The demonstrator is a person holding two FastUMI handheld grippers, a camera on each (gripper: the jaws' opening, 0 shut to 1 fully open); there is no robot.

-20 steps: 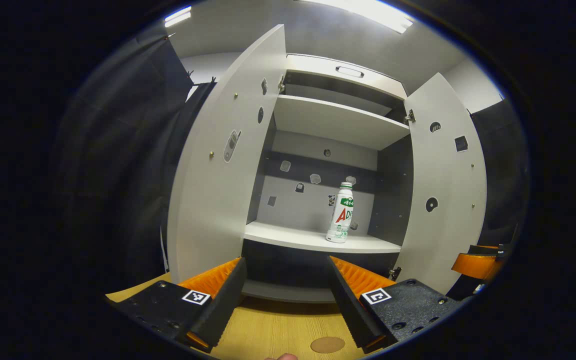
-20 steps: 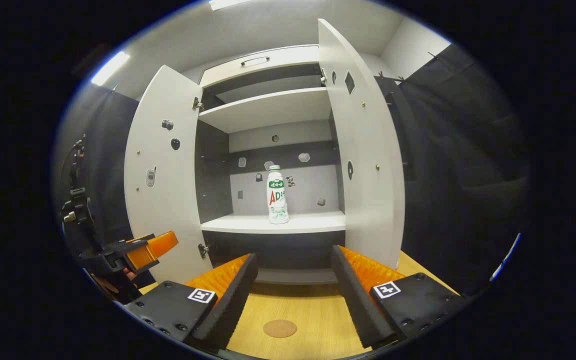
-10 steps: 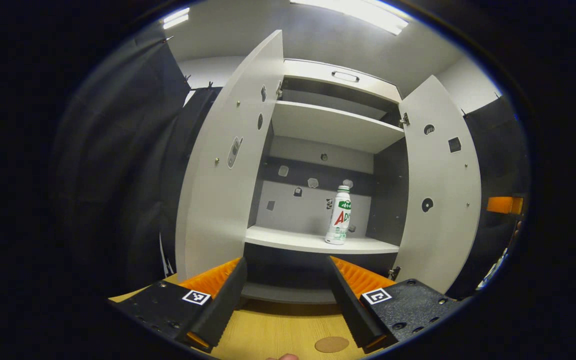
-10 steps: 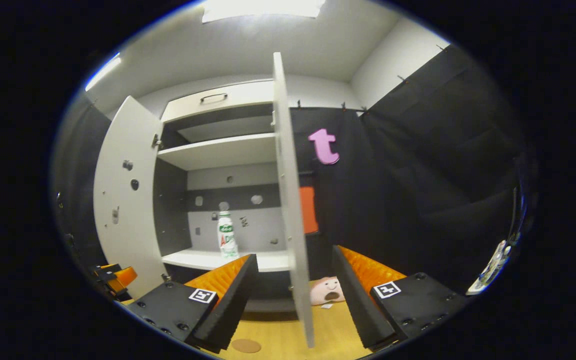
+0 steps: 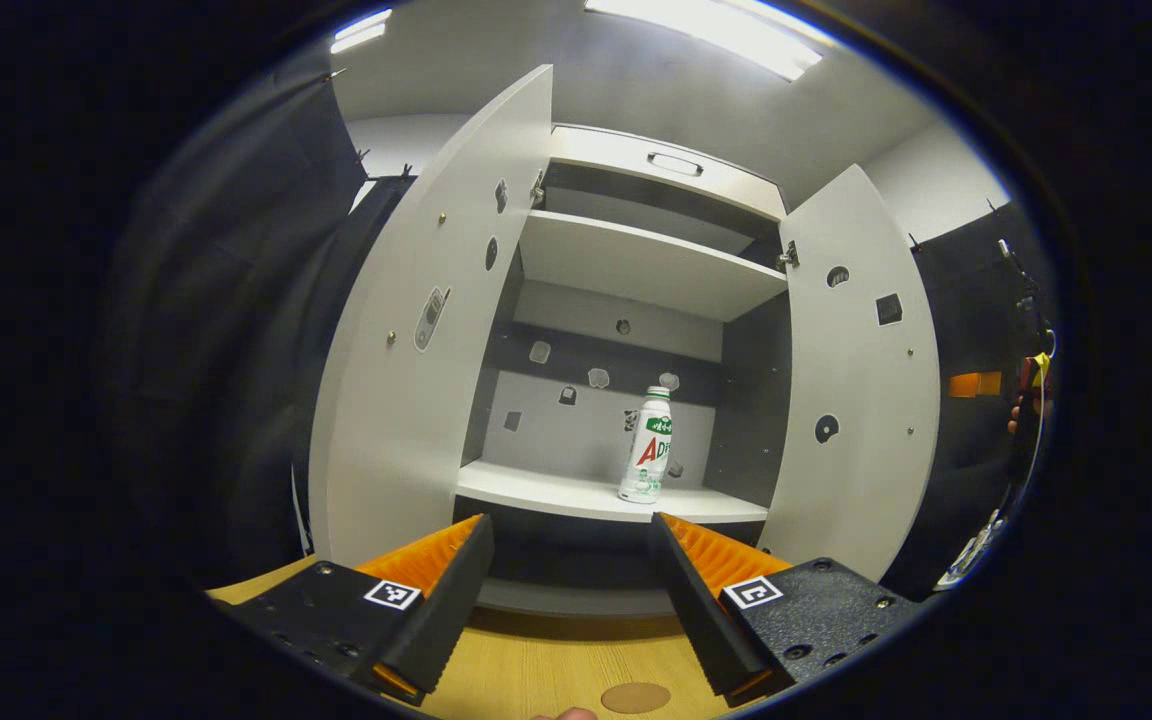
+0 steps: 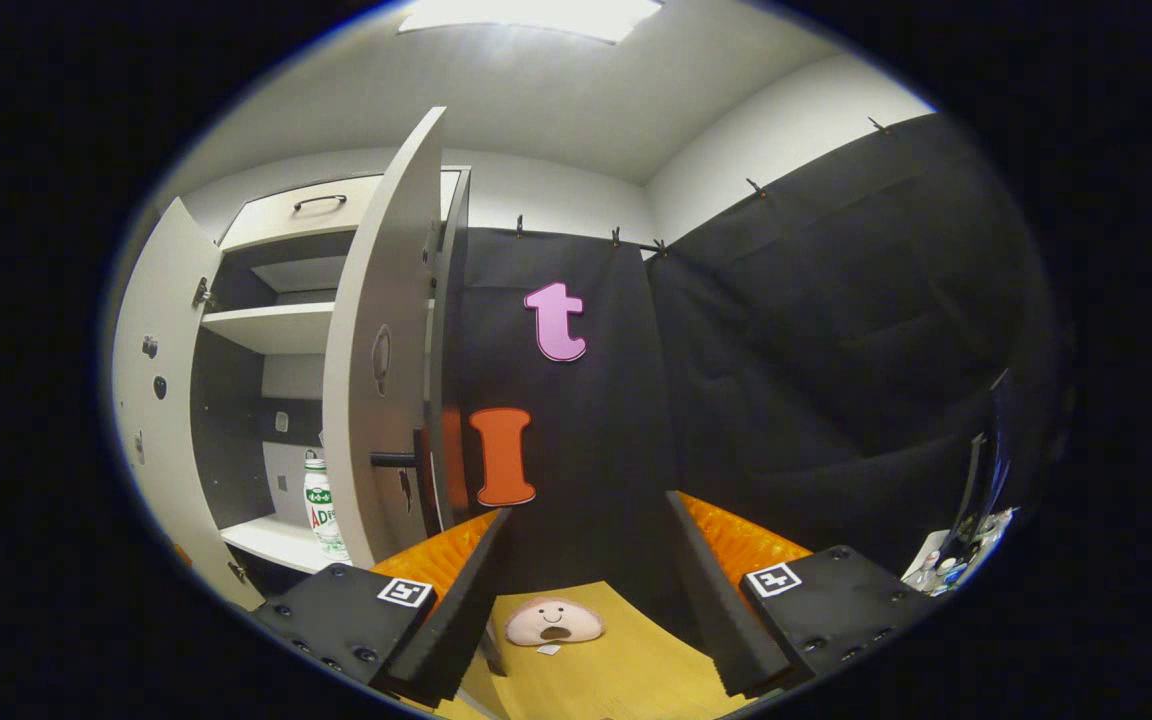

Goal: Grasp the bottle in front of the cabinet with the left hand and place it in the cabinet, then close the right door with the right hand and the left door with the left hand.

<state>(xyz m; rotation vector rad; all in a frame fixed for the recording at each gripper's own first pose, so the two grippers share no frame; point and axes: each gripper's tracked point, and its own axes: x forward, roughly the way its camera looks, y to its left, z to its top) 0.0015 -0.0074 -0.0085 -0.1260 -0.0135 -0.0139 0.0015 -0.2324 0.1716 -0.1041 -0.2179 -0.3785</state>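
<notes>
Wooden desk (image 5: 546, 670) under both claws, black cloth walls all round, ceiling lights on. Straight ahead of the left claw (image 5: 570, 590) is the cabinet (image 5: 636, 265), both doors swung wide, with the bottle (image 5: 645, 446) upright on its lower shelf (image 5: 576, 495). Left claw is spread apart and empty. Right claw (image 6: 586, 600), also apart and empty, sits just right of the right door (image 6: 376, 350); a small plush (image 6: 553, 622) lies ahead between its fingers.
</notes>
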